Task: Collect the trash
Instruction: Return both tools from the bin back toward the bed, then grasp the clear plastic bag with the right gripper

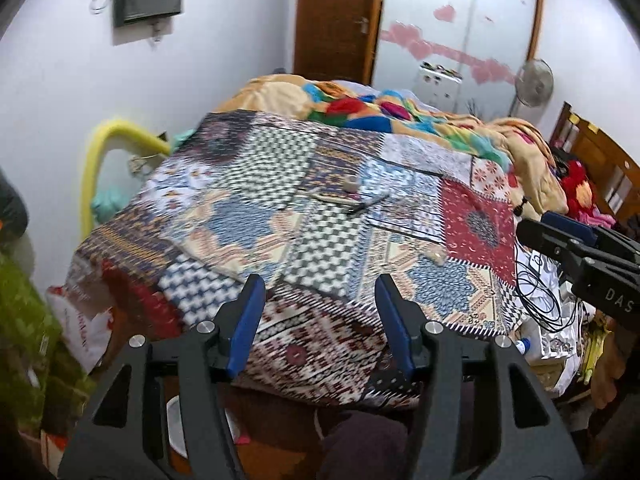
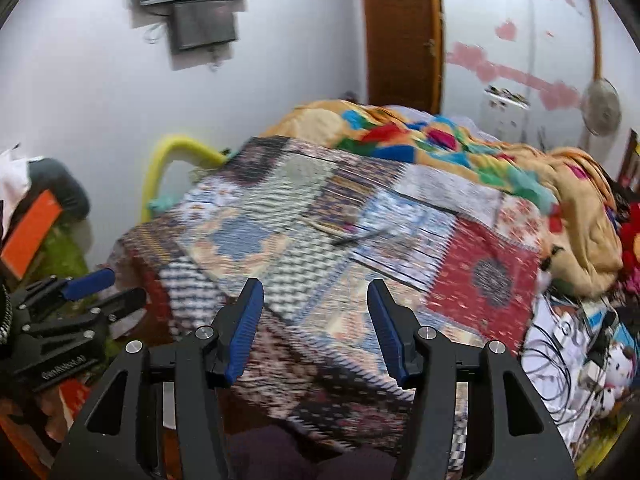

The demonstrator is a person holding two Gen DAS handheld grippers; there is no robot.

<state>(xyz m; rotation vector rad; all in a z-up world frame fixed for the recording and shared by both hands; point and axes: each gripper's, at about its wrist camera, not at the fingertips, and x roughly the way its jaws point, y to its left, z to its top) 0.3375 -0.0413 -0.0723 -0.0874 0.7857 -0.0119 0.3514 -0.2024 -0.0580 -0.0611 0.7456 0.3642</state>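
Between the blue pads of the left gripper [image 1: 318, 326] nothing is held; its jaws stand partly spread over the near edge of a patchwork bedspread [image 1: 256, 216]. Beside it, the right gripper [image 2: 316, 328] is likewise spread and empty. Ahead of both, well apart from the fingertips, trash lies mid-bed: a crumpled ball [image 1: 351, 186], thin stick-like scraps [image 1: 362, 204] and a pale wad [image 1: 437, 258] nearer the right. Judging by this, collection has hardly begun; every piece seen remains to gather.
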